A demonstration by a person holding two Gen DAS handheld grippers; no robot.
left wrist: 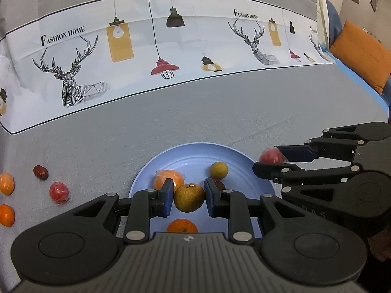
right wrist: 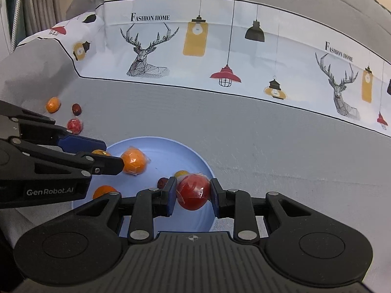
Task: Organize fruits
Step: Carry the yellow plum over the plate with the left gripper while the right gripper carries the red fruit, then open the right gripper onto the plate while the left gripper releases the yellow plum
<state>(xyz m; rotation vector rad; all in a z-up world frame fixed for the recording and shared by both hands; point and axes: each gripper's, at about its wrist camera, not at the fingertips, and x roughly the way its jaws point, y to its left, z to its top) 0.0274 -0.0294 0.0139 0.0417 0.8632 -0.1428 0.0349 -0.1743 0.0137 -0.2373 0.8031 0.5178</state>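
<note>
The left tongs (left wrist: 188, 196) are gripping a round yellow-green fruit (left wrist: 189, 197) over the round pale blue plastic plate (left wrist: 156, 163), while the right tongs (right wrist: 193, 193) are clamping a plastic-wrapped round red fruit (right wrist: 193, 191) above the plate's right rim; more fruits are lying on the grey bedcover (left wrist: 97, 131) to the left

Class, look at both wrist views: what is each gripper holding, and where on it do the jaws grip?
Left gripper: yellow-green fruit, by its two opposite sides. Right gripper: wrapped red fruit, likewise by its sides.

Left gripper (left wrist: 188, 196) clamps a yellow-green fruit (left wrist: 189, 197) over the blue plate (left wrist: 151, 168).
Beside it, the right gripper (left wrist: 270, 160) holds a red fruit (left wrist: 270, 155) at the plate's rim.
</note>
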